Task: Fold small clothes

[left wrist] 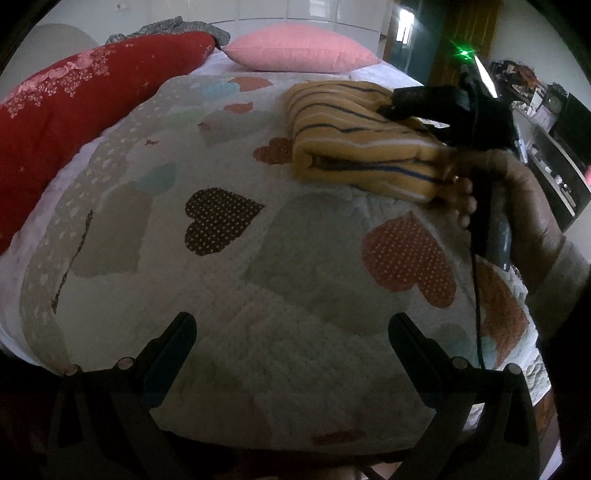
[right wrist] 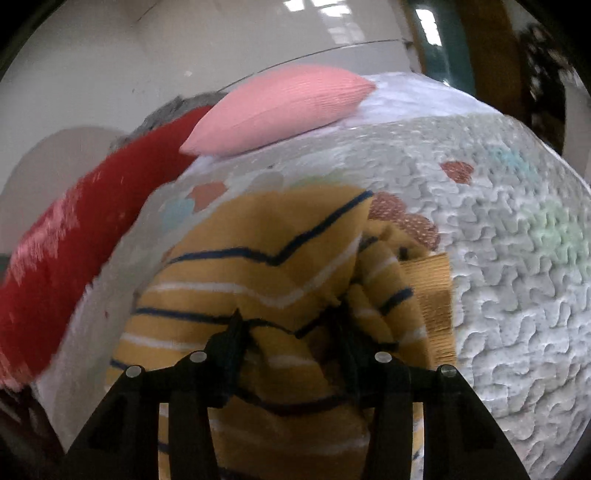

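A small yellow garment with navy and white stripes [left wrist: 354, 147] lies folded into a thick bundle on the heart-patterned quilt [left wrist: 229, 280], right of centre. My left gripper [left wrist: 291, 332] is open and empty, low over the quilt, well short of the garment. My right gripper [left wrist: 406, 107] rests on the garment's far right side, held by a hand. In the right wrist view the garment [right wrist: 266, 258] fills the lower middle, and the right gripper [right wrist: 291, 328] has its fingers partly closed with striped cloth bunched between them.
A pink pillow [left wrist: 299, 50] lies at the head of the bed. A red floral blanket [left wrist: 74, 110] runs along the left side, with a grey cloth [left wrist: 173, 27] behind it. Shelves with clutter [left wrist: 546, 122] stand beyond the bed's right edge.
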`<act>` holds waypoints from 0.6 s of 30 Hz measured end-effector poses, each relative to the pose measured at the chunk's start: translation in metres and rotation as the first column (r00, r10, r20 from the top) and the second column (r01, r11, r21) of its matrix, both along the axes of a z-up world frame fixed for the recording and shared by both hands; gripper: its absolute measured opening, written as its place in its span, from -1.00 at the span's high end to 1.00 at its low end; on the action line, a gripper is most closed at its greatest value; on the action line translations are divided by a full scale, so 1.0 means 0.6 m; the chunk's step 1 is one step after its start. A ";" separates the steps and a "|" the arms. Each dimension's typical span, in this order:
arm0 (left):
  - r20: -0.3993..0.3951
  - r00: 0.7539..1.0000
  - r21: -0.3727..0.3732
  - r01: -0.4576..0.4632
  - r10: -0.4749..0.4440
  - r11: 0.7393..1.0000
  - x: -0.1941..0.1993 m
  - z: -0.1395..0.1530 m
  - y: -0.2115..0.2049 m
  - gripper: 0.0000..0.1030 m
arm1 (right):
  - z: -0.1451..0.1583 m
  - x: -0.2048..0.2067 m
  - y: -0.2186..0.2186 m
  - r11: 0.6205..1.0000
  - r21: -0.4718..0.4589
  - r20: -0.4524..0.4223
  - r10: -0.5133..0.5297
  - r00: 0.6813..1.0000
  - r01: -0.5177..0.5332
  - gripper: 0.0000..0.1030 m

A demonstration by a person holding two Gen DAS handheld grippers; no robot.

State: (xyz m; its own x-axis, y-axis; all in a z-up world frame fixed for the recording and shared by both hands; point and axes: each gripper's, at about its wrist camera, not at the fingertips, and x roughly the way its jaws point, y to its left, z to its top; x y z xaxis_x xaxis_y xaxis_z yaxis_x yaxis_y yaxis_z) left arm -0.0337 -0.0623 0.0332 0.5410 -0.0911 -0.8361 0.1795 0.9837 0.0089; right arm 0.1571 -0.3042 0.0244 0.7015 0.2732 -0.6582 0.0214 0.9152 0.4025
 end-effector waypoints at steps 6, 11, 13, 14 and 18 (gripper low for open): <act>0.014 1.000 -0.009 0.026 -0.026 1.000 -0.009 0.004 -0.016 -1.00 | 0.030 -0.059 -0.009 0.994 -0.076 0.038 -0.072 0.997 0.075 -0.35; 0.034 0.998 -0.011 0.050 -0.049 0.999 -0.023 0.014 -0.032 -1.00 | 0.041 -0.130 -0.044 0.989 -0.053 0.051 -0.137 0.989 0.140 -0.41; 0.040 0.998 -0.011 0.052 -0.052 0.999 -0.028 0.018 -0.036 -1.00 | 0.038 -0.159 -0.050 0.988 -0.049 0.045 -0.145 0.988 0.148 -0.43; 0.043 0.998 -0.009 0.054 -0.054 0.998 -0.032 0.020 -0.039 -1.00 | 0.036 -0.170 -0.051 0.988 -0.050 0.044 -0.146 0.988 0.149 -0.43; 0.050 0.997 -0.004 0.058 -0.058 0.998 -0.040 0.026 -0.046 -1.00 | 0.027 -0.228 -0.045 0.987 -0.066 0.053 -0.141 0.989 0.145 -0.49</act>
State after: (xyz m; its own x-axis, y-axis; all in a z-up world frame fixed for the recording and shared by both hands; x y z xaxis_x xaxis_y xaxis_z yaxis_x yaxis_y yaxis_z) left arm -0.0577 -0.0900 0.0489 0.5756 -0.1279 -0.8077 0.2355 0.9718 0.0140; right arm 0.0203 -0.3315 0.0409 0.7610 0.1224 -0.6371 0.1364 0.9299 0.3416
